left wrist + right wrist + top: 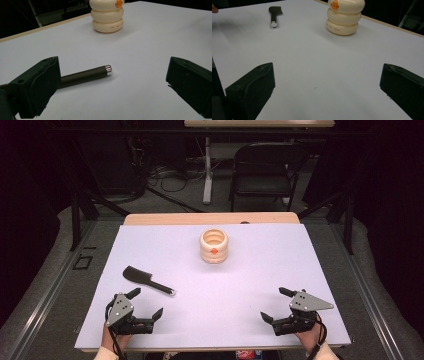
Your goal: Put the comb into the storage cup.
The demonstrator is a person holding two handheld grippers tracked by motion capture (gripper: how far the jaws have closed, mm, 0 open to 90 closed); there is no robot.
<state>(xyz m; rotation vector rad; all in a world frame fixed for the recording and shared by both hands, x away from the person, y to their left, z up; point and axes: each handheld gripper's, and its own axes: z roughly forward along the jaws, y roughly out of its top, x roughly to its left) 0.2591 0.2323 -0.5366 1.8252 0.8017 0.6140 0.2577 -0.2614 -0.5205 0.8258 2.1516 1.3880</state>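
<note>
A cream ribbed pot [214, 246] [107, 15] [343, 17] with an orange spot on its side stands upright at the middle back of the white sheet. A black brush-like tool [147, 280] [274, 14] lies left of centre, its dark handle [85, 75] ending in a silver cap. My left gripper [147, 303] [112, 87] rests open near the front left edge, just in front of the tool's handle. At the front right my right gripper [276, 304] [327, 90] is open with nothing between its jaws.
The white sheet [260, 275] covers a wooden table [210, 218]. Behind the table stand a black folding chair [265, 167] and a table leg [207, 170] with cables on the floor. Dark frame legs flank both sides.
</note>
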